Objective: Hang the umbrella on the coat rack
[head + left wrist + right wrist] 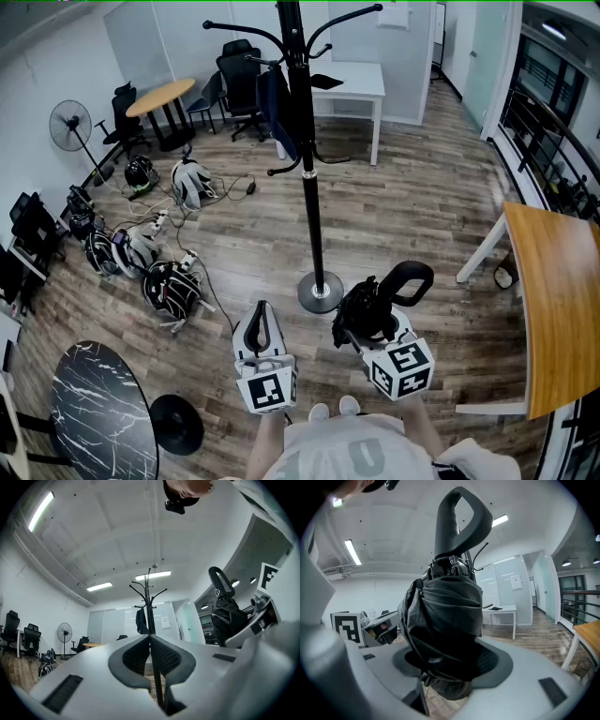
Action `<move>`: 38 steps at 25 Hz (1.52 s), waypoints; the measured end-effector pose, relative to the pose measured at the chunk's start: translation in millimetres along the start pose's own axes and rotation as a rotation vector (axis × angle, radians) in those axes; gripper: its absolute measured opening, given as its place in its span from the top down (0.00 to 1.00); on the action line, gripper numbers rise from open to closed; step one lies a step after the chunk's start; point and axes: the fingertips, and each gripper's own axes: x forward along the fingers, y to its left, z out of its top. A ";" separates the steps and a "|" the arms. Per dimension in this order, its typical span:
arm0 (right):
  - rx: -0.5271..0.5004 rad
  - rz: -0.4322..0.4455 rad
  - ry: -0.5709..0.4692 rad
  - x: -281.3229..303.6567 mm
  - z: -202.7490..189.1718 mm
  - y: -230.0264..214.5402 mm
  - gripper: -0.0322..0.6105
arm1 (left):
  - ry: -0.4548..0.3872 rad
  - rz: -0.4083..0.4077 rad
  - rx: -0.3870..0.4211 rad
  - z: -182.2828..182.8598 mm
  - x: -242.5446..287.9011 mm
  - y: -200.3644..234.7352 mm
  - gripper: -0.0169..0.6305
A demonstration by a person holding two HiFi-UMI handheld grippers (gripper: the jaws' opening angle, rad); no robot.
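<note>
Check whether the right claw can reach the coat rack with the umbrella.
Probably yes: the right claw grips the umbrella; the coat rack stands close ahead, bare floor between. Its upper hooks look free.

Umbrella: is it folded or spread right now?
Folded. The umbrella is a tight black bundle clamped in the right tool, its loop handle pointing up.

No readable words, brands or numbers anywhere. Just square black-and-white marker patterns on the left gripper and the right gripper, codes rather than letters. White sheet of paper on the glass wall, print too small to read. Faint grey print on the shirt, illegible.
</note>
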 end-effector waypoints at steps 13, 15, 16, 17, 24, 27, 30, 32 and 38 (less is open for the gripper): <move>-0.057 -0.007 0.018 -8.9 -5.8 -12.7 0.53 | 0.008 0.011 0.002 -1.7 1.2 -12.9 0.93; -0.084 -0.005 0.027 -12.3 -8.2 -15.1 0.52 | 0.011 0.014 0.003 -2.2 0.3 -19.4 0.93; -0.095 -0.003 0.030 -13.7 -9.1 -16.7 0.52 | 0.010 0.017 0.004 -2.0 0.2 -22.8 0.93; -0.104 0.001 0.031 -15.0 -9.7 -18.6 0.52 | 0.007 0.020 0.005 -1.3 0.5 -26.3 0.93; -0.114 0.040 0.021 -20.7 -12.8 -32.2 0.52 | -0.001 0.043 0.003 2.6 -2.6 -48.4 0.93; -0.106 0.064 0.022 -20.9 -16.2 -34.1 0.52 | 0.013 0.050 0.001 -0.6 -4.8 -55.0 0.93; -0.098 0.084 0.014 -13.7 -15.7 -36.6 0.52 | 0.007 0.056 -0.005 -4.2 -0.5 -56.5 0.93; -0.092 0.095 0.009 -5.1 -14.6 -37.3 0.52 | 0.009 0.060 -0.008 -9.4 6.2 -53.2 0.93; -0.087 0.097 -0.006 24.5 -4.8 -49.4 0.52 | 0.015 0.067 -0.028 -25.0 42.8 -37.3 0.93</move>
